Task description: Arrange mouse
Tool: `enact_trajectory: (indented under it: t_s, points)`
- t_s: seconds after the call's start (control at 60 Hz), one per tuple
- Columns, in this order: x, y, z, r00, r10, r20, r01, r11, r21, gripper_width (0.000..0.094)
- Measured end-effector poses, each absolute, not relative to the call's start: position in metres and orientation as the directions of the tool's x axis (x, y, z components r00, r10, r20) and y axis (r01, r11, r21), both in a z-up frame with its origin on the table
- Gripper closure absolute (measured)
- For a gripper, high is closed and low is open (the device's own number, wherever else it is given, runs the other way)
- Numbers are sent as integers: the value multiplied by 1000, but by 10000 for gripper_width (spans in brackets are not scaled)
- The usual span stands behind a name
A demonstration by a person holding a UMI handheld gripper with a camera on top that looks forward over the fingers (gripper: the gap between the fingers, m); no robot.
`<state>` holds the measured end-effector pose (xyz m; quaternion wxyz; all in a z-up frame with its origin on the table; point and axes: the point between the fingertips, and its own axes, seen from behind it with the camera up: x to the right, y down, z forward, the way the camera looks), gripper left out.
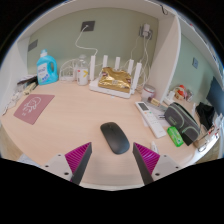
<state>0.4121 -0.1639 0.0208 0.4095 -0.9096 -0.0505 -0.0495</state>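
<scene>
Tool [112, 163] is open wide and grips nothing. Both fingers show at the near edge of the view, each with a magenta pad: left pad [77, 157], right pad [146, 158]. Bare counter lies between them.

Mouse [115, 138]: black, oval, lying flat on the light wooden counter [75, 115]. It sits just ahead of the fingers, roughly on the centreline between them and a little toward the right finger. Its long axis runs at a slant, far end pointing away and to the left. It touches neither pad; there is a gap at either side.

Other items on the counter:
- Pinkish flat notebook [36, 107], well to the left of the mouse and apart from it.
- Blue bottle [46, 68] at the far left, near the wall.
- White router with upright antennas [115, 78] at the far middle of the counter, standing on a yellowish box.
- White remote-like bar [151, 119] to the right of the mouse, lying lengthwise away from the tool.
- Green marker-like object [175, 136] just beyond the right finger, beside a dark case [182, 117]. What the case is I cannot tell.

Wall behind: pale green, with a socket [88, 26] and cables hanging down toward the router. More clutter lies at the far right edge, too small to identify.
</scene>
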Motion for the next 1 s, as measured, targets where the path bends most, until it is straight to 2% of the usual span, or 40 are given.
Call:
enact_trajectory:
  t_s: [0.267, 0.383, 0.5, 0.6, 0.9, 1.0]
  points:
    - [435, -109, -6, 991, 68, 112, 129, -662, -738, 87]
    - [440, -92, -8, 992, 64, 109, 124, -652, -748, 121]
    - [440, -79, -12, 996, 52, 74, 90, -651, -753, 236]
    - [430, -76, -15, 999, 51, 13, 43, -656, -753, 438]
    - [434, -76, -13, 999, -6, 46, 31, -662, -749, 584]
    - [438, -71, 11, 996, -70, 60, 1, -639, -770, 584]
